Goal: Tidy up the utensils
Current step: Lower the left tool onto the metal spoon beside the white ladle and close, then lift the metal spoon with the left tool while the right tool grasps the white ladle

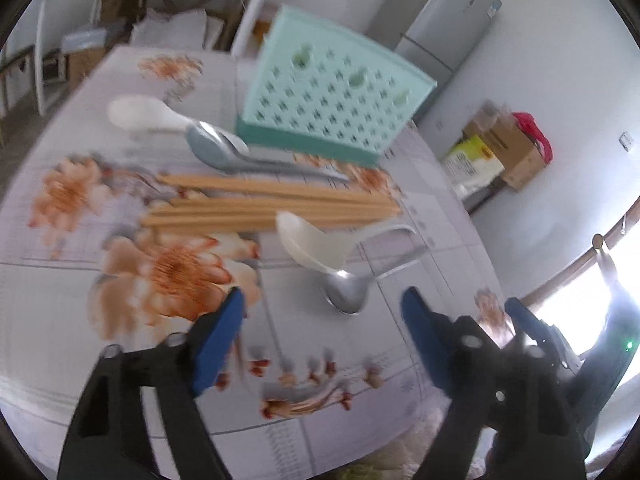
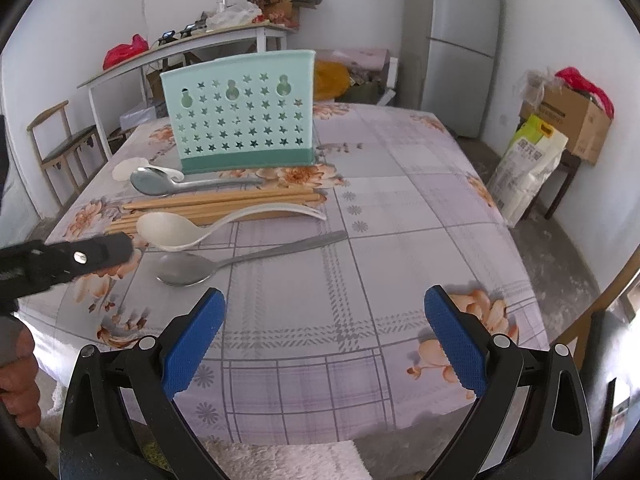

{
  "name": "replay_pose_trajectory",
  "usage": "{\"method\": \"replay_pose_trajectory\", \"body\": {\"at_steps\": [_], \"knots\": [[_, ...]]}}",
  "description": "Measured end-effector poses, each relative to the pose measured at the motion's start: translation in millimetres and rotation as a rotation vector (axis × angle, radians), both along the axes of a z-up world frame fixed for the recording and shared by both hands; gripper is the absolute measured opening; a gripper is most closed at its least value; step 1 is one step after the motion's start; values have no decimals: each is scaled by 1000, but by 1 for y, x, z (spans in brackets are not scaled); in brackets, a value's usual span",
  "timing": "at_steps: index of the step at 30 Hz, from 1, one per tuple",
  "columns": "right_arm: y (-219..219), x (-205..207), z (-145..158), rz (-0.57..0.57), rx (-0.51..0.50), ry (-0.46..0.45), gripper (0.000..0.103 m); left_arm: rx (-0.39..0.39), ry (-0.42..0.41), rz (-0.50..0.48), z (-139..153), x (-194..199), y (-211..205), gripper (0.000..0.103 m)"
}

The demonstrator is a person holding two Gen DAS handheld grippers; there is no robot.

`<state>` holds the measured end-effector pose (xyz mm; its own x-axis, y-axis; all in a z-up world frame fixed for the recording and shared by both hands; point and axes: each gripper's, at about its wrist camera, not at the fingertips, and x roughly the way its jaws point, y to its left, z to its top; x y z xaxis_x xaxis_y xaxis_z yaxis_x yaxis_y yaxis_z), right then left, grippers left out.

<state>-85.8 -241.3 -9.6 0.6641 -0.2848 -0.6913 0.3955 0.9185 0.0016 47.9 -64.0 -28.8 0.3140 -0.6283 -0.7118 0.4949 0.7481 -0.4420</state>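
While nothing is yet gripped, the left gripper (image 1: 322,320) hangs over the near part of the table (image 2: 400,208) with its blue pads spread and empty, and the right gripper (image 2: 325,336) waits lower down, its jaws wide apart and holding nothing either. All the utensils lie loose on the flowered cloth in front of the mint-green holder (image 2: 240,116), which stands upright toward the far side. Nearest is a steel spoon (image 2: 224,266), its bowl just ahead of the left gripper; just beyond it lies a cream plastic spoon (image 2: 192,230), whose curved handle rests against a bundle of wooden chopsticks (image 2: 224,202). Beyond those, close to the holder's base, lie a second metal spoon (image 2: 168,186) and a white spoon (image 2: 124,168). The steel spoon looks stiff, light and slick, so a pinch across its flat handle near the neck probably holds best; the rounded bowl would likely slide out. The chopsticks, light and rigid, may roll and scatter unless taken around the middle
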Motion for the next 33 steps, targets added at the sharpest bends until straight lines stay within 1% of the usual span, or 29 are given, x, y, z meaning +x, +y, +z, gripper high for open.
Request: {"method": "replay_pose_trajectory", "body": {"at_steps": [2,3,5,6,8,9,14,15,17,22,26,28,30,32,33], "knots": [[-5,-1,-3,-6,20,5,95,-20,70,-5,-9,6,-5,59],[-7,-1,-5,-9,29,8,95,-34,104,-3,-14,10,-7,56],[-12,-2,-7,-15,45,11,95,-51,159,3,-20,13,-10,47],[-15,-2,-7,-19,51,12,95,-53,169,10,-23,15,-12,45],[-19,-2,-8,-27,61,12,95,-41,169,13,-24,17,-17,35],[-21,-2,-9,-30,66,12,95,-33,170,14,-24,18,-19,33],[-27,-2,-10,-44,82,12,95,34,151,2,-25,17,-28,11],[-28,-2,-10,-48,82,9,95,50,142,-2,-25,16,-28,10],[-29,-4,-8,-57,80,2,95,55,144,-12,-24,14,-28,8],[-32,-8,-3,-75,74,-16,95,37,154,-15,-20,9,-16,2],[-29,-11,7,-72,67,-51,95,28,140,-6,-13,3,3,1],[-25,-11,12,-58,69,-71,95,28,131,0,-12,2,12,1],[-16,-8,18,-16,74,-87,94,34,126,3,-11,-1,23,1],[-4,-4,23,52,82,-97,87,38,125,4,-10,-3,33,1],[2,-2,25,82,80,-102,86,40,124,5,-10,-5,37,1]]}}
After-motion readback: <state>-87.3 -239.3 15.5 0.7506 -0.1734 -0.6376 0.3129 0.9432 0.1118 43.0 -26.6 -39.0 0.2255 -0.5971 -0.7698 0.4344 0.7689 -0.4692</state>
